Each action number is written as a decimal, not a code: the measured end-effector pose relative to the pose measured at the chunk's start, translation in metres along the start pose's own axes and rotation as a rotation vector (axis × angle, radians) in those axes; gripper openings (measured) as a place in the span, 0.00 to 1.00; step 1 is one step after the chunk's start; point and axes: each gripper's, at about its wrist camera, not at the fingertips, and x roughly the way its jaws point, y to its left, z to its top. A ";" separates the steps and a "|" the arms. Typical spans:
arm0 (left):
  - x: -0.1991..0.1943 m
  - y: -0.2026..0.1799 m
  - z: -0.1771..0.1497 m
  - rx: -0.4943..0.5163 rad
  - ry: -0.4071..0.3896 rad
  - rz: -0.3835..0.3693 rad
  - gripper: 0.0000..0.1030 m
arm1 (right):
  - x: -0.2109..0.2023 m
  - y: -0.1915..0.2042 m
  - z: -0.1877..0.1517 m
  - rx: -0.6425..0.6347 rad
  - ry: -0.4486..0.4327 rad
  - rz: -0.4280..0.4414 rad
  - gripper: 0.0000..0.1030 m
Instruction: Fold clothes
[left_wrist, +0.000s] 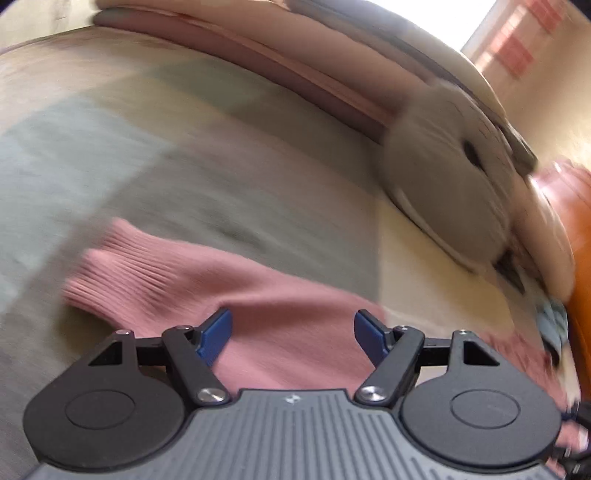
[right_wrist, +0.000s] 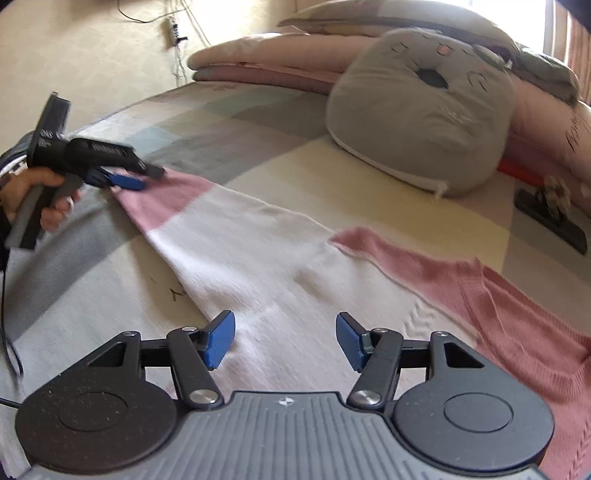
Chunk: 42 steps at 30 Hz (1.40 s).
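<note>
A pink and white knit sweater (right_wrist: 258, 258) lies spread flat on the checked bedspread (right_wrist: 369, 177). My right gripper (right_wrist: 286, 339) hovers open over its white middle, nothing pinched between the blue pads. Off to the left, a hand holds my left gripper (right_wrist: 144, 177) at the pink end of one sleeve (right_wrist: 166, 195). In the left wrist view that gripper (left_wrist: 293, 334) stands open above the pink sleeve (left_wrist: 258, 306), whose ribbed cuff (left_wrist: 122, 266) points left. The fabric lies under the jaws, not gripped. This view is blurred.
A grey cat-face cushion (right_wrist: 424, 122) sits at the back right, also blurred in the left wrist view (left_wrist: 443, 192). Folded pink quilts (right_wrist: 277, 55) line the head of the bed. A black flat object (right_wrist: 550, 221) lies by the right edge. A cable (right_wrist: 7, 332) hangs at far left.
</note>
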 end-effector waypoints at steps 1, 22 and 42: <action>-0.002 0.001 0.002 0.012 -0.009 0.044 0.72 | 0.000 -0.001 -0.003 -0.002 0.009 -0.013 0.67; 0.045 -0.088 -0.023 0.480 0.015 0.217 0.80 | 0.030 0.004 -0.031 0.041 0.172 -0.098 0.97; 0.003 -0.123 -0.056 0.650 -0.065 0.282 0.84 | 0.086 0.031 0.038 -0.032 0.069 -0.165 1.00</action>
